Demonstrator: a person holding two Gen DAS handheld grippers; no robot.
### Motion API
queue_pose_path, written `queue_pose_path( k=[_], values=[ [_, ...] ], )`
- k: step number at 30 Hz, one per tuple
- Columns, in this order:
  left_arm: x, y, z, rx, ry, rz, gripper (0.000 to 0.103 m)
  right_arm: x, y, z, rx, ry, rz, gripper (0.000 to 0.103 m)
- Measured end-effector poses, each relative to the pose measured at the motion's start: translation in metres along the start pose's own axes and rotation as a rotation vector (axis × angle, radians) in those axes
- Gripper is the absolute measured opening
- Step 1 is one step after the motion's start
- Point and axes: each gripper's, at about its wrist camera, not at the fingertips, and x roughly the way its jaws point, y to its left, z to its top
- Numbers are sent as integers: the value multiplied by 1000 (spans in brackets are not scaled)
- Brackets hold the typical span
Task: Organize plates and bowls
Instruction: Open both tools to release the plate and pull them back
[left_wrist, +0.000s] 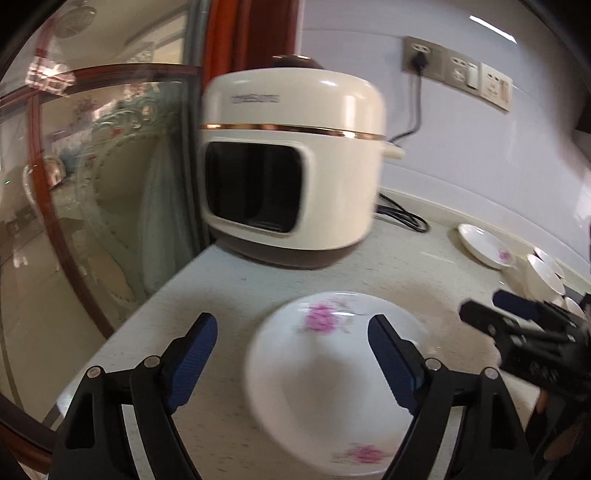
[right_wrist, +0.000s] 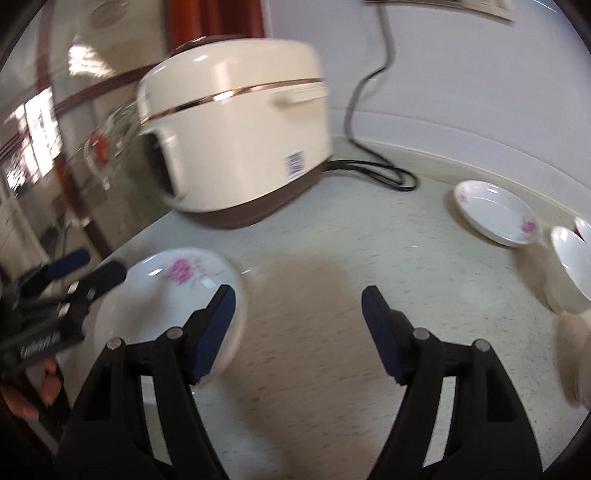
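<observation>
A white plate with pink flowers (left_wrist: 325, 387) lies on the pale counter (left_wrist: 229, 288) near its left edge. My left gripper (left_wrist: 291, 343) stands open just above it; the right finger overlaps the plate, the left finger is off its rim, and neither pad presses on it. In the right wrist view the same plate (right_wrist: 166, 295) sits at lower left, and my right gripper (right_wrist: 299, 306) is open over bare counter just right of it. A second flowered plate (right_wrist: 495, 212) and stacked white bowls (right_wrist: 569, 266) rest at the far right.
A cream rice cooker (left_wrist: 291, 166) with a brown base stands at the back, its black cord (left_wrist: 402, 218) trailing to a wall socket (left_wrist: 421, 55). A glass partition (left_wrist: 92, 184) rises past the counter's left edge. A hand (right_wrist: 44, 387) holds the left gripper (right_wrist: 88, 267).
</observation>
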Motion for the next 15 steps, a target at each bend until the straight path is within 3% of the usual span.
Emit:
queue_pose_path(
  k=[5, 11, 15],
  values=[
    [7, -40, 5, 77, 51, -55, 85, -1, -30, 6, 42, -7, -109, 79],
    [28, -82, 8, 133, 150, -96, 85, -4, -62, -2, -48, 30, -223, 86],
    [48, -110, 10, 165, 241, -77, 85, -12, -89, -13, -68, 67, -234, 88]
  ],
)
